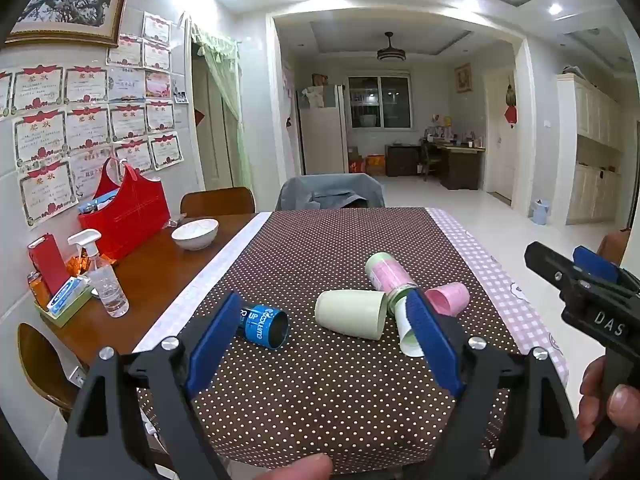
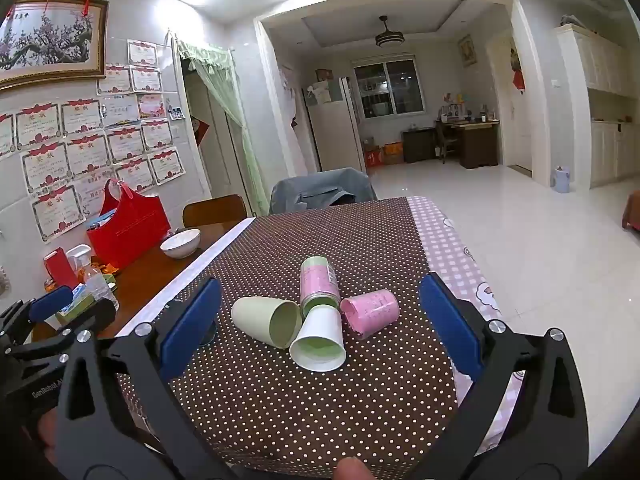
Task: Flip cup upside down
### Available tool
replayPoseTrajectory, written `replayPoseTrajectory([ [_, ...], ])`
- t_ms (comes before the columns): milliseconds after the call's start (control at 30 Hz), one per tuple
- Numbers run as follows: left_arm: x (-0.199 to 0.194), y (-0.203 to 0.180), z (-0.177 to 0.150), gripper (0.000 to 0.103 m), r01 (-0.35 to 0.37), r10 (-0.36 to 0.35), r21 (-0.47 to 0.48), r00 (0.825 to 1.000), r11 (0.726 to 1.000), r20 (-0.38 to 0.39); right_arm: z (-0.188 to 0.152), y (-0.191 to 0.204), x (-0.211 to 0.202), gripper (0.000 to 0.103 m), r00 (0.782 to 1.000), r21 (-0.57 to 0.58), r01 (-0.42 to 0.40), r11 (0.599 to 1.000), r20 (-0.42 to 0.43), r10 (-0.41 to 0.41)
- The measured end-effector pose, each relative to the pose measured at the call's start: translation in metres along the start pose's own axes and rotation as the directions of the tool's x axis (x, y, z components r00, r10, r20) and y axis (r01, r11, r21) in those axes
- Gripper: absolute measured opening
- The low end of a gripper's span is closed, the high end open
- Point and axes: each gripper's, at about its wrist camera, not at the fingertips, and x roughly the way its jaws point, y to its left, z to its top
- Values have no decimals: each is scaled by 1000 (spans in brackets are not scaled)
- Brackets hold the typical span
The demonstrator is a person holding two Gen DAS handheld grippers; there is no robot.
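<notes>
Both claws hover spread wide, holding nothing. Ahead of your right claw (image 2: 316,316), five cups lie toppled on the bench (image 2: 320,408); the white paper cup (image 2: 319,344) is nearest. You appear mid-approach: next, close around one cup and upend it.

Home dining area, open to living room. Wooden dining table (image 1: 160,264) with polka-dot tablecloth (image 1: 320,248), chairs (image 1: 218,201), bowl (image 1: 195,233). Award certificates (image 1: 86,120) and framed painting (image 1: 68,0) on tiled wall; fridge (image 1: 322,132), desk (image 1: 460,160), ceiling fan lamp (image 1: 390,53) beyond.
</notes>
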Motion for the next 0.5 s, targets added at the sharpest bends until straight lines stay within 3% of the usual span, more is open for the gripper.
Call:
replayPoseTrajectory([
  [500,0,0,0,83,1,-1,1,1000,1000,-3,-1,2,-1,97,1000,6,3,1000,-4,-3],
])
